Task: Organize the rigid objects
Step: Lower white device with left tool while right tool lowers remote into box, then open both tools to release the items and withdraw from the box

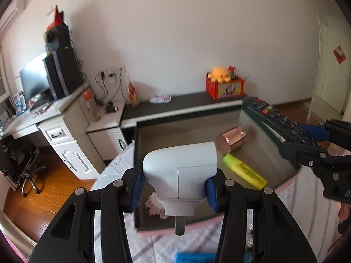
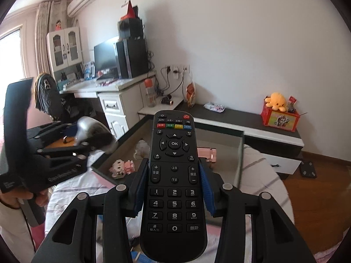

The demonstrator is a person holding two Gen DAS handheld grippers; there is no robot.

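left wrist view: the left gripper (image 1: 174, 185) pinches a pale grey elbow-shaped plastic piece (image 1: 182, 166) between its blue pads, the piece's narrower collar and a short dark stub pointing back toward the camera, its rounded bend tilted up and to the left. the piece hangs over a shallow dark-rimmed tray (image 1: 274, 135) that lies on a bed with a pink and white striped cover (image 1: 197, 241). in the tray lie a copper-coloured faceted cylinder (image 1: 231, 140) on its side and, just beside it, a yellow highlighter (image 1: 245, 171) with a black-printed barrel; a small pink and white figure (image 1: 154, 206) shows under the piece. at right, the right gripper (image 1: 307, 138) holds a black remote control (image 1: 269, 114) over the tray's far corner. right wrist view: the right gripper (image 2: 174, 188) clamps the remote control (image 2: 174, 175) by its long sides at mid-length, keys facing up, red power key at the far end, coloured keys below it, number pad nearest the camera. the remote is above the tray (image 2: 240, 153). at left, a hand (image 2: 24, 197) carries the left gripper (image 2: 72, 140), blurred, with the grey piece (image 2: 94, 135).
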